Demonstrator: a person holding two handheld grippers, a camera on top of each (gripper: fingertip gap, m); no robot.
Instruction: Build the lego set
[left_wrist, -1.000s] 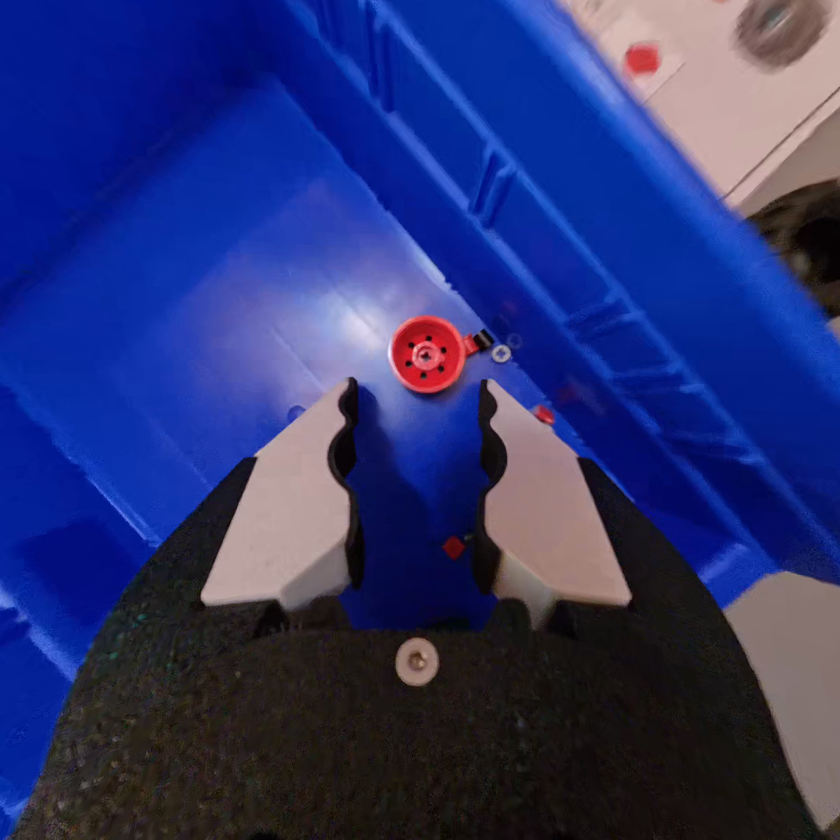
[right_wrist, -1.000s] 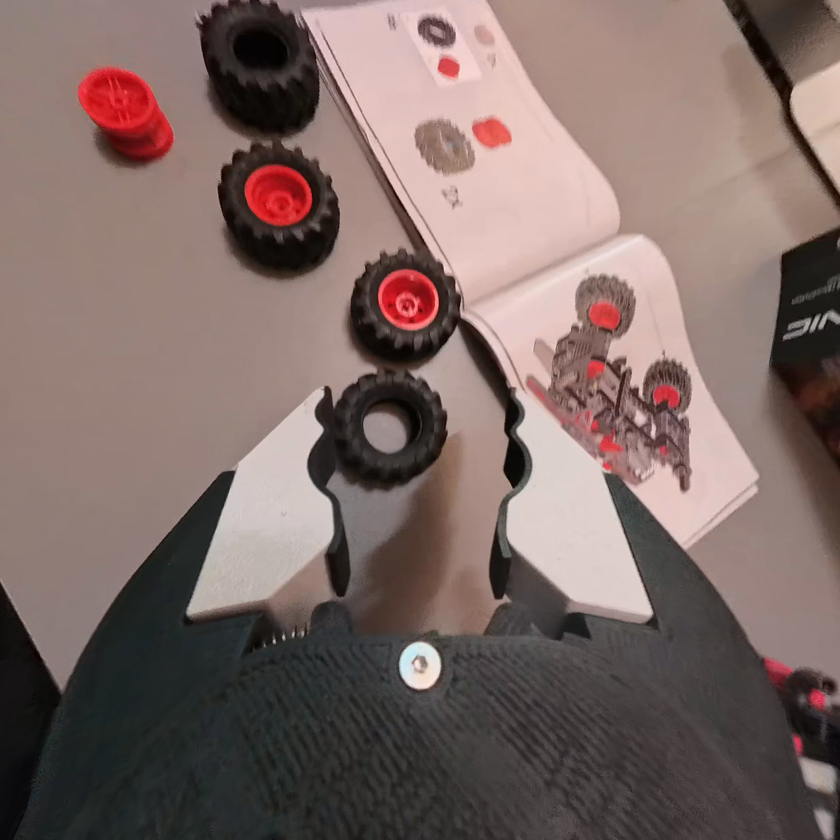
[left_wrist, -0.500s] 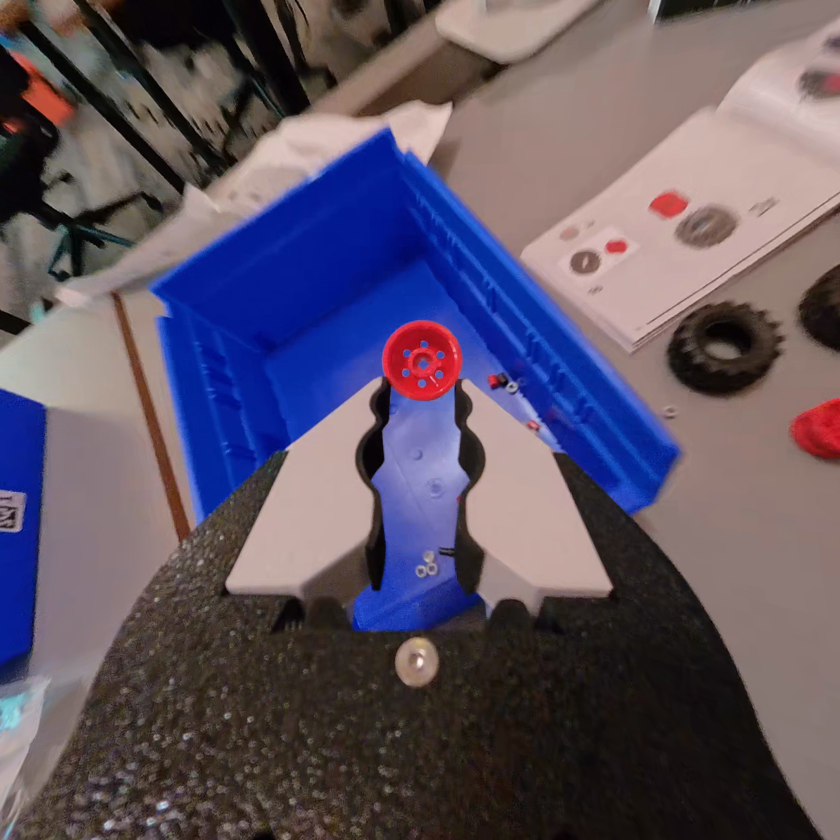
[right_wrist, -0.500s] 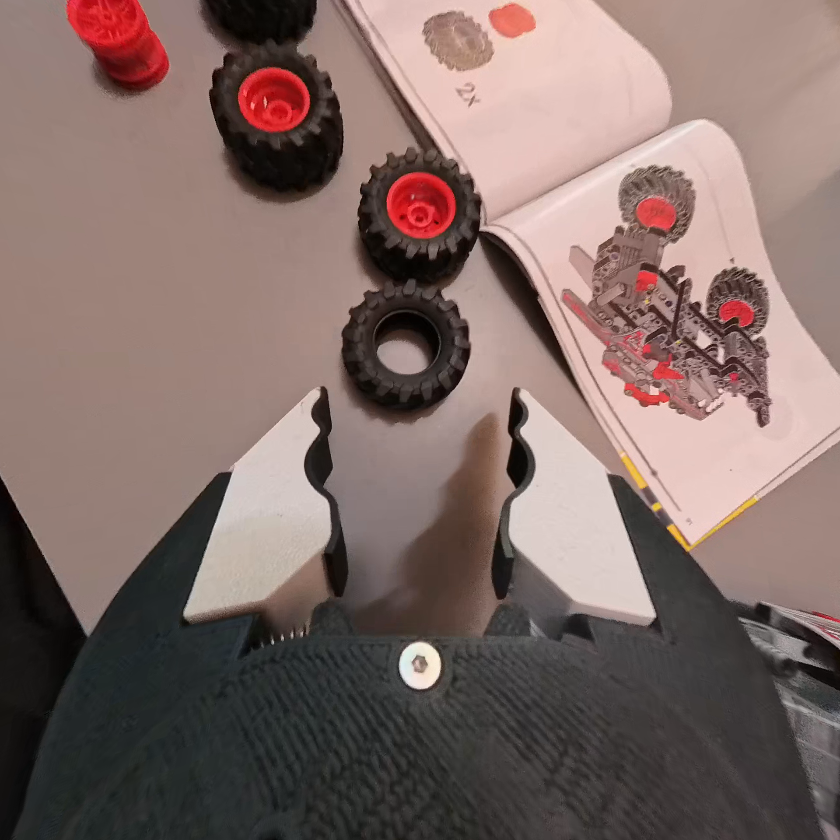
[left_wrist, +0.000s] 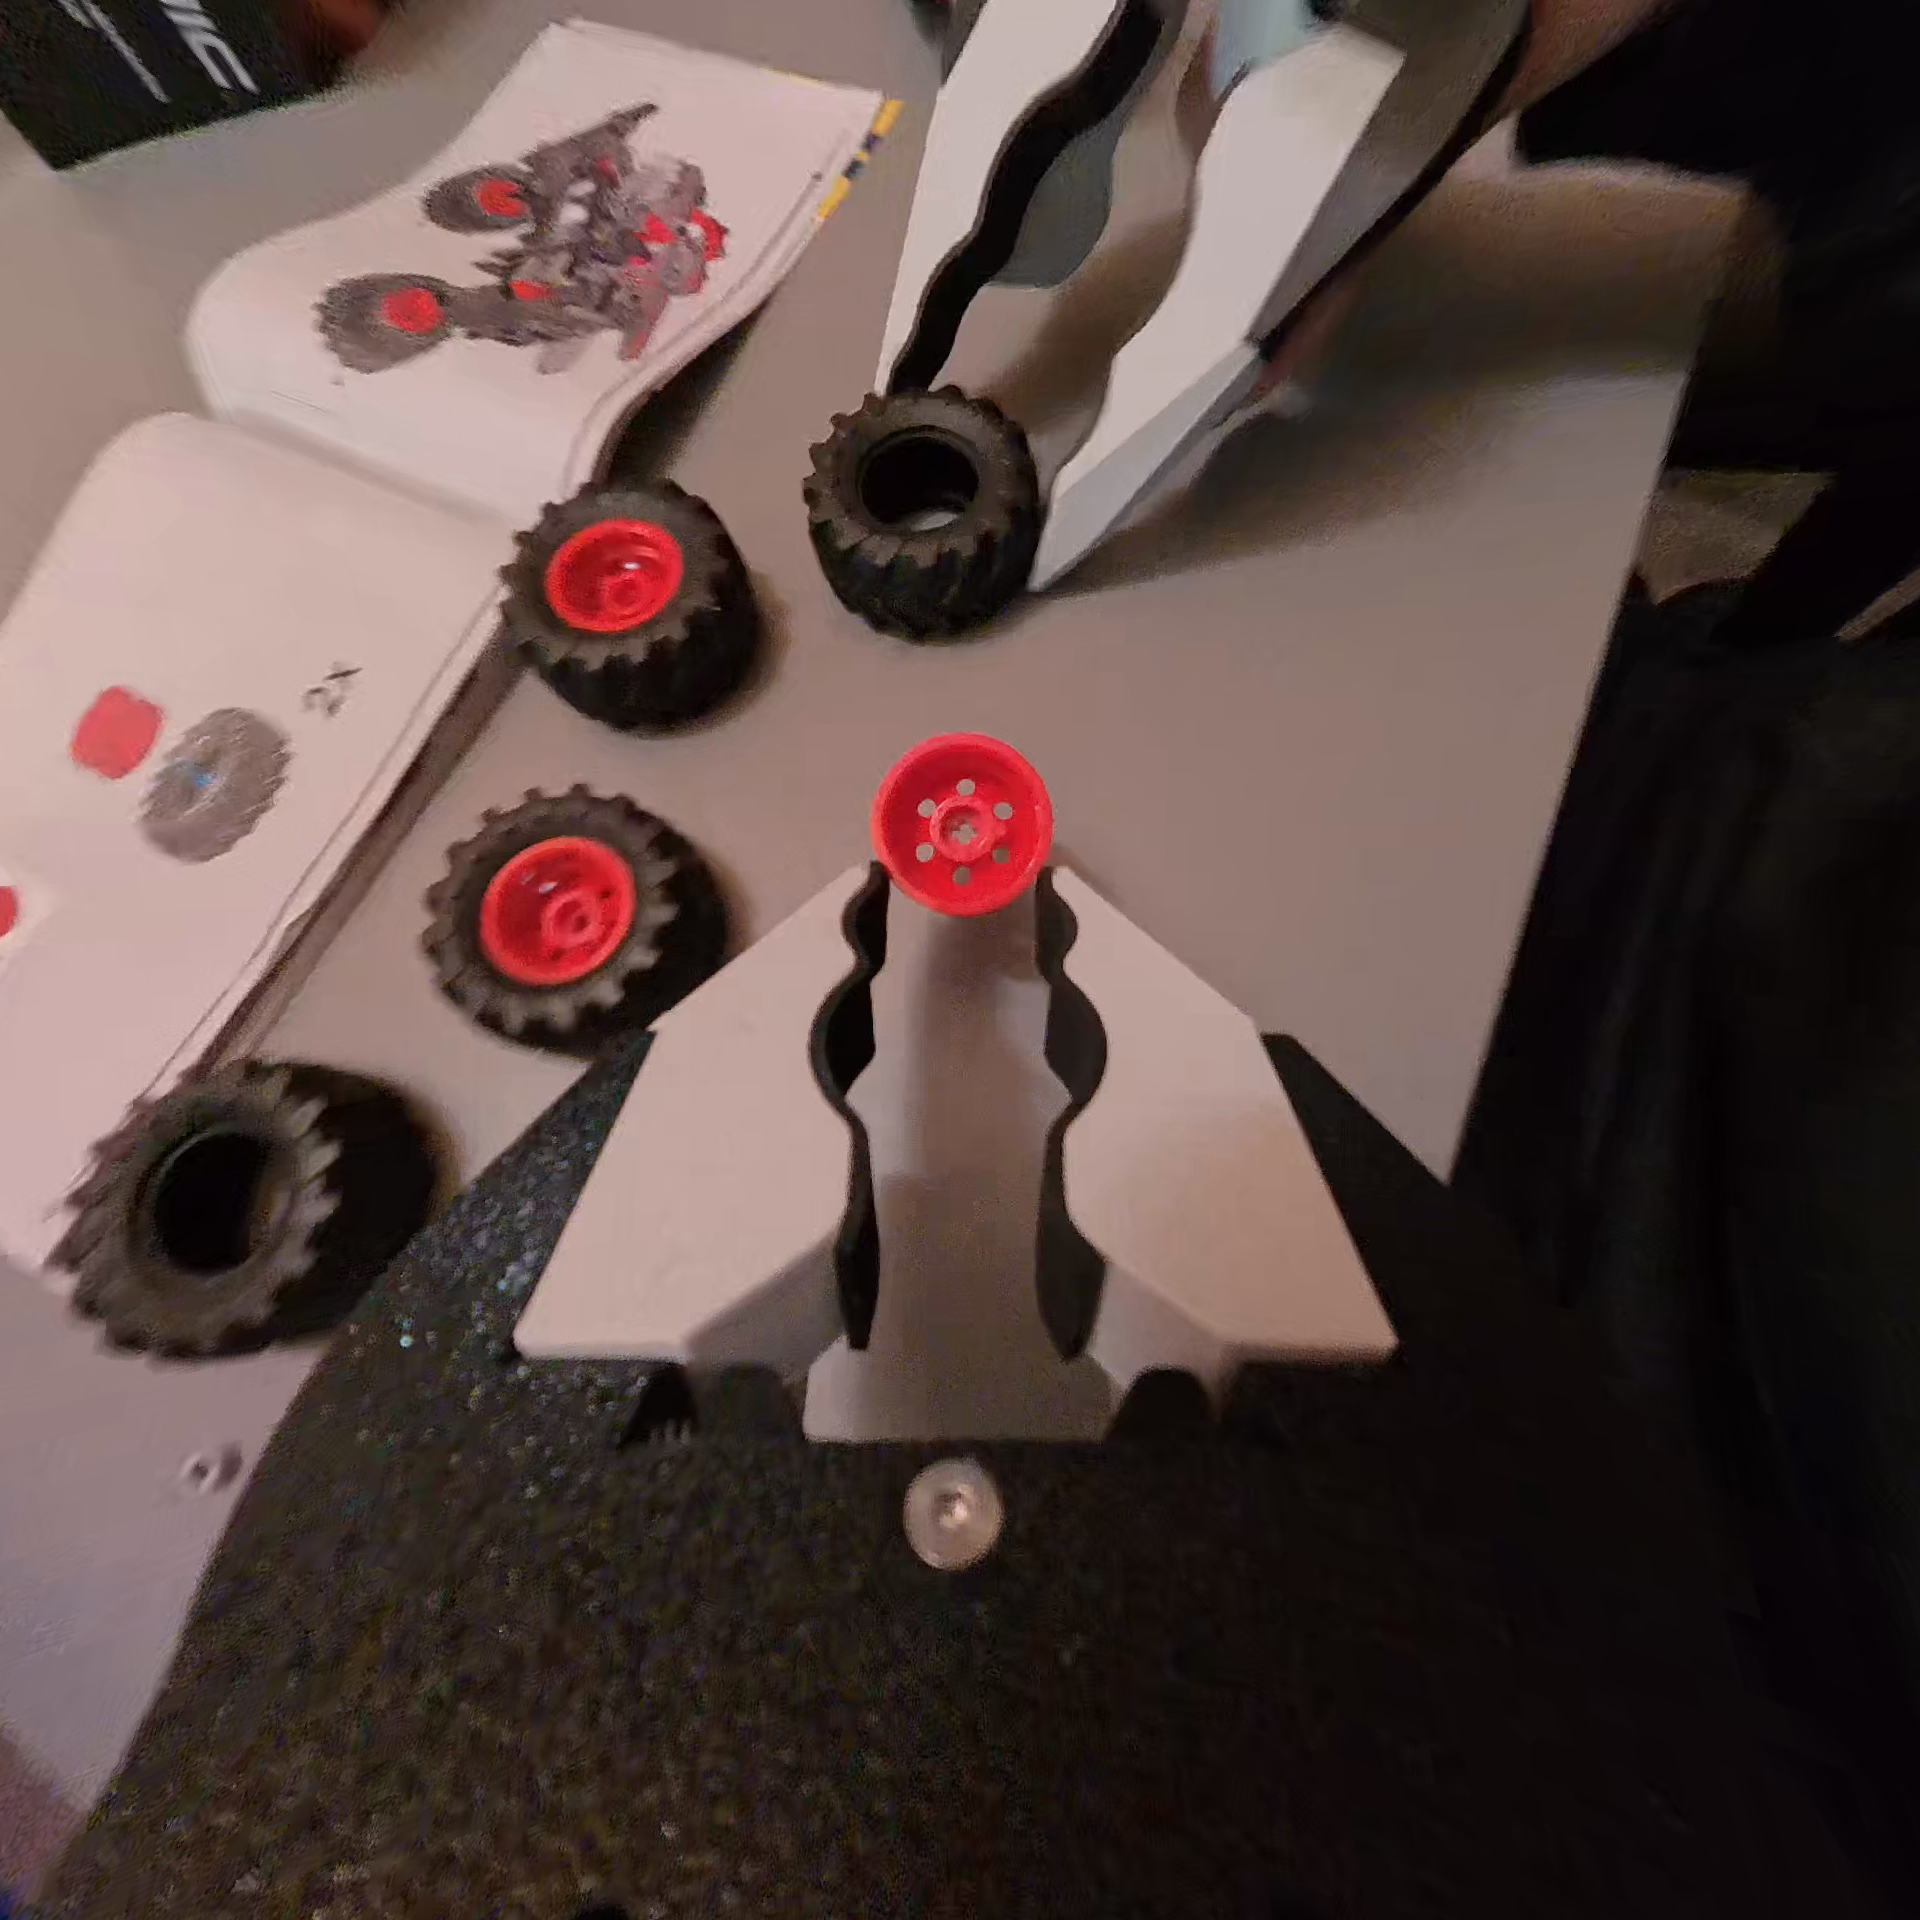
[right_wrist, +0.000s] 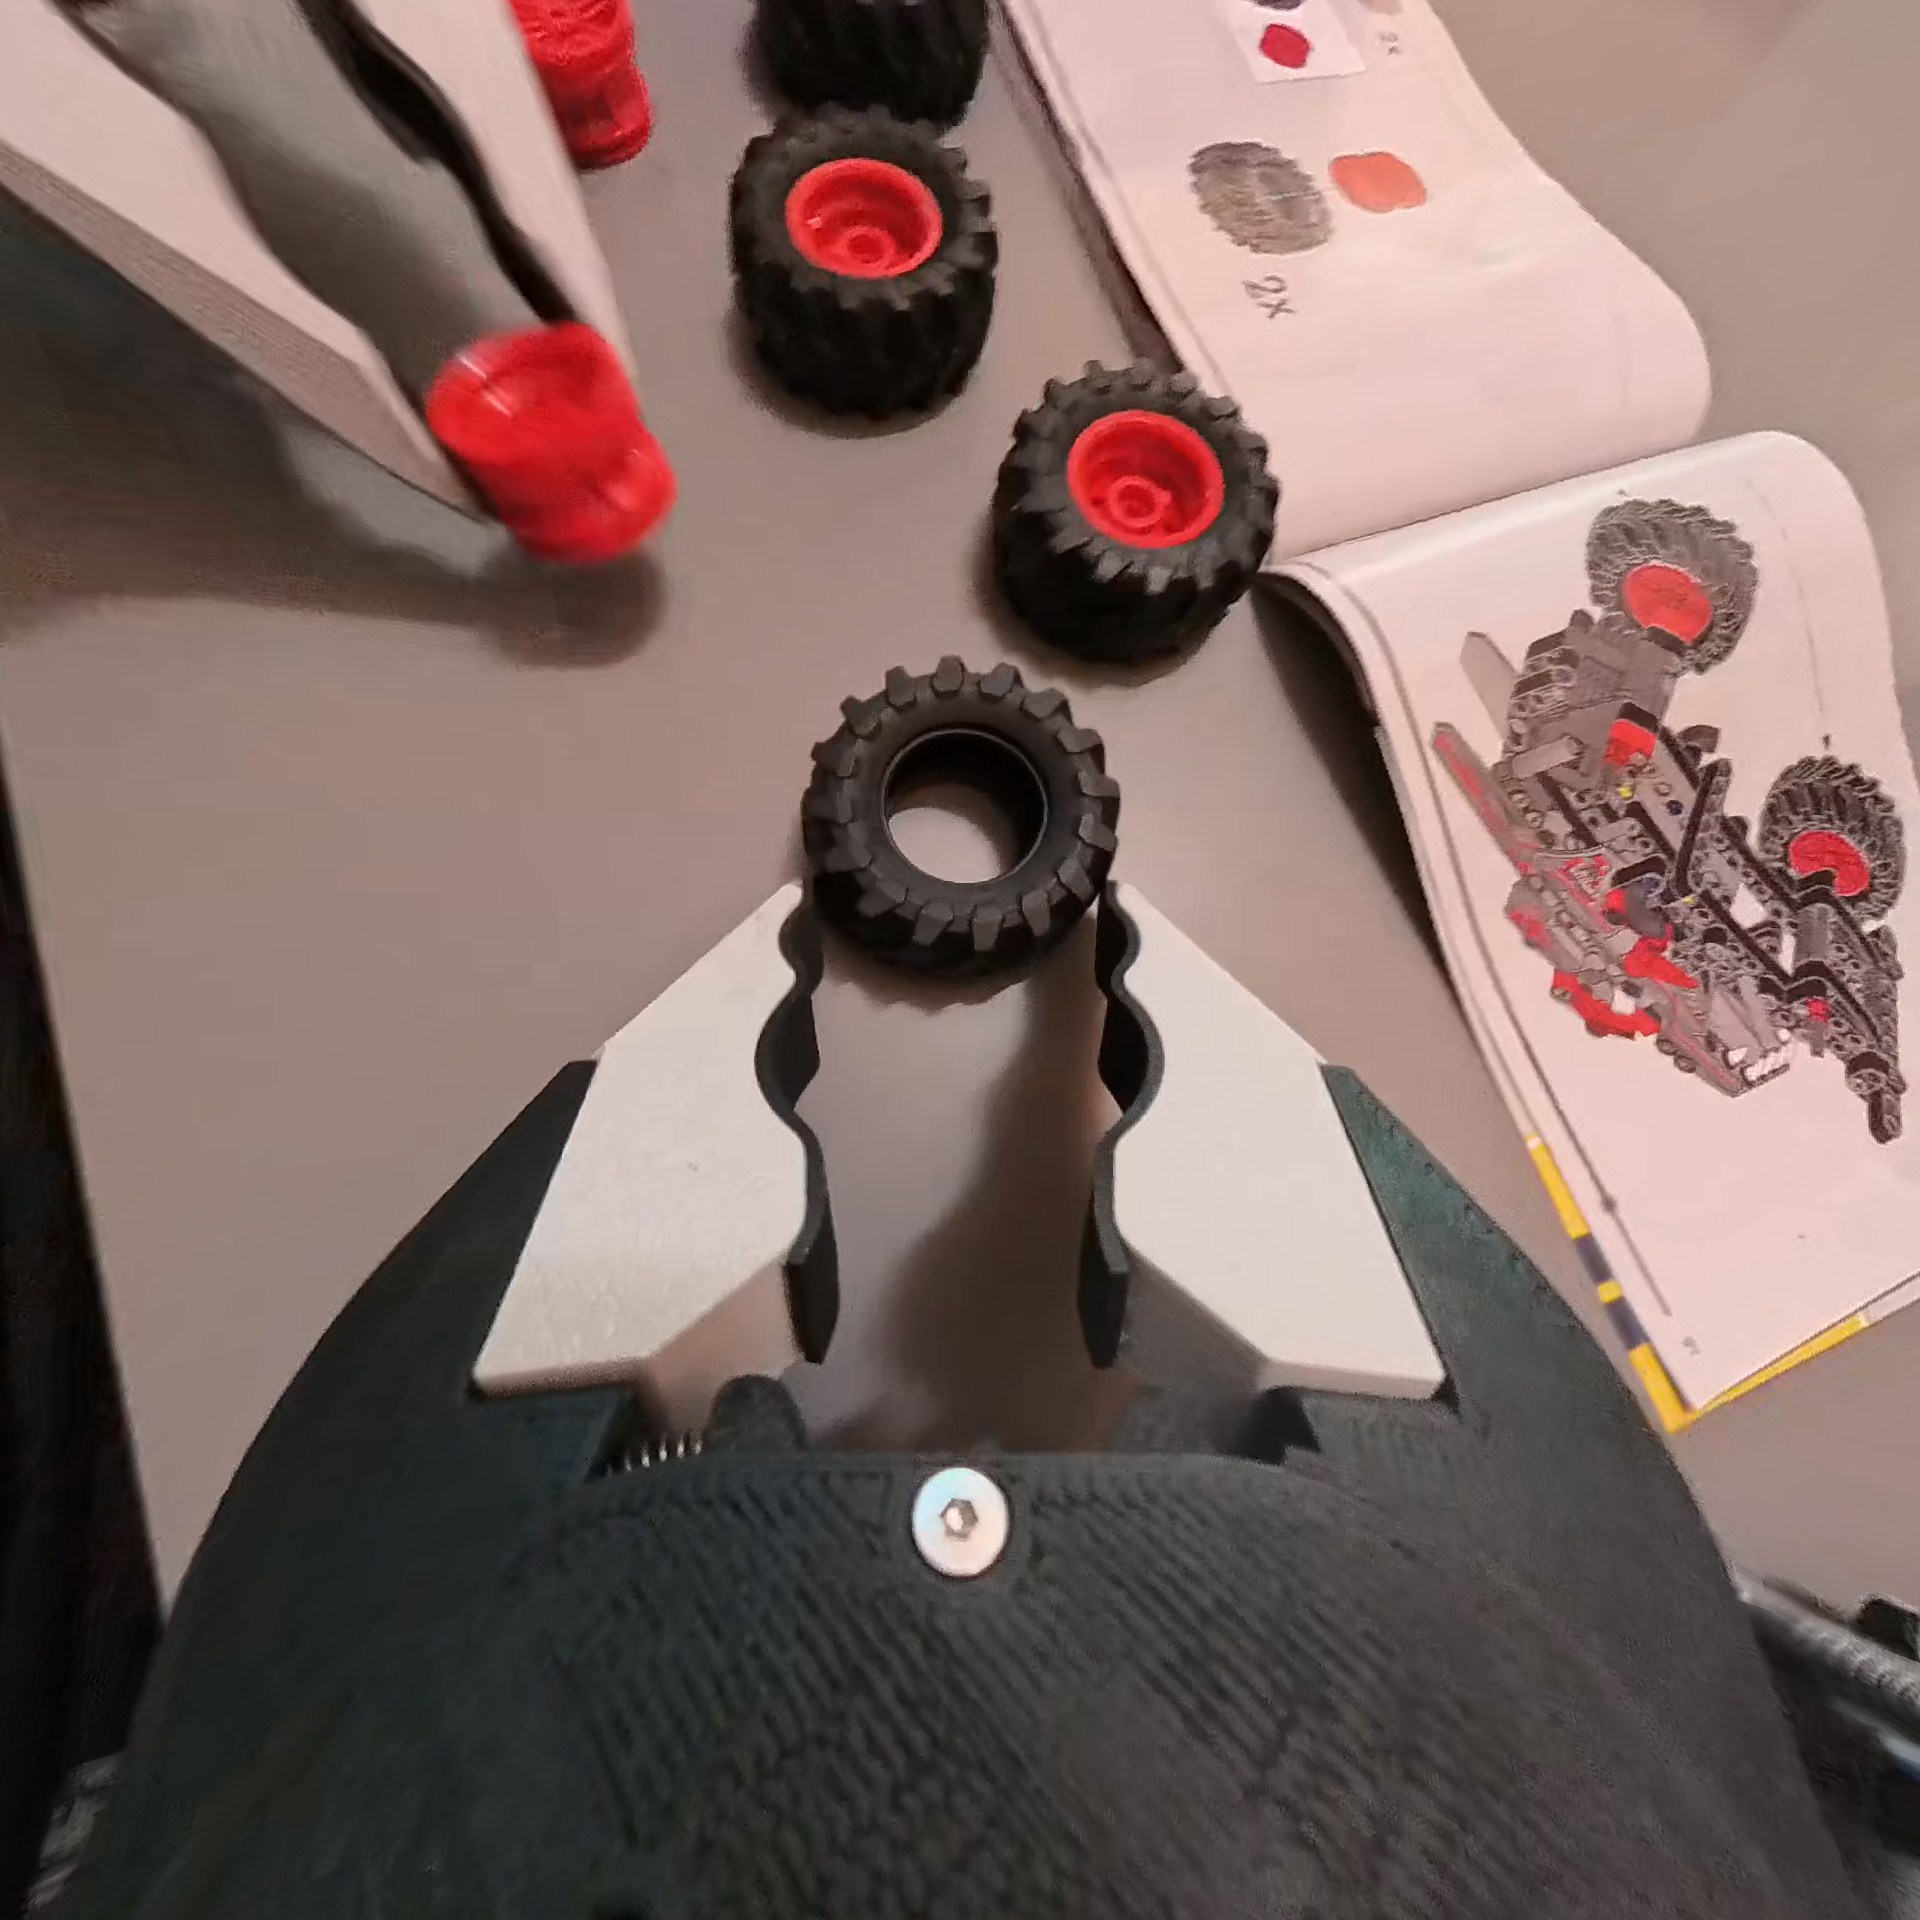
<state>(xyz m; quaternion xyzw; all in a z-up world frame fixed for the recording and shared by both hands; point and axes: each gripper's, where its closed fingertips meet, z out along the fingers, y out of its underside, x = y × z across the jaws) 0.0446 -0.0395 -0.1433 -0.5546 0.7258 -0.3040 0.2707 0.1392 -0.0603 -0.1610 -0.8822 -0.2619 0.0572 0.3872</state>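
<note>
Half a second ago the left claw (left_wrist: 961, 883) was over the blue bin; now it is above the grey counter (left_wrist: 1299, 727), clenched on the red rim (left_wrist: 961, 826) at its fingertips. From the left of the left wrist view: an open instruction booklet (left_wrist: 260, 582), two finished wheels (left_wrist: 623, 603) (left_wrist: 566, 920) and one more bare tyre (left_wrist: 223, 1205) at lower left. Right of these, at upper centre, the empty tyre (right_wrist: 961, 821) sits between the tips of the right claw (right_wrist: 956, 904), which has come forward and appears to be grasping it, though contact is hard to confirm. This tyre lies straight beyond the rim, near it. I judge that the tyre's hole must be brought to face the rim before pressing.
</note>
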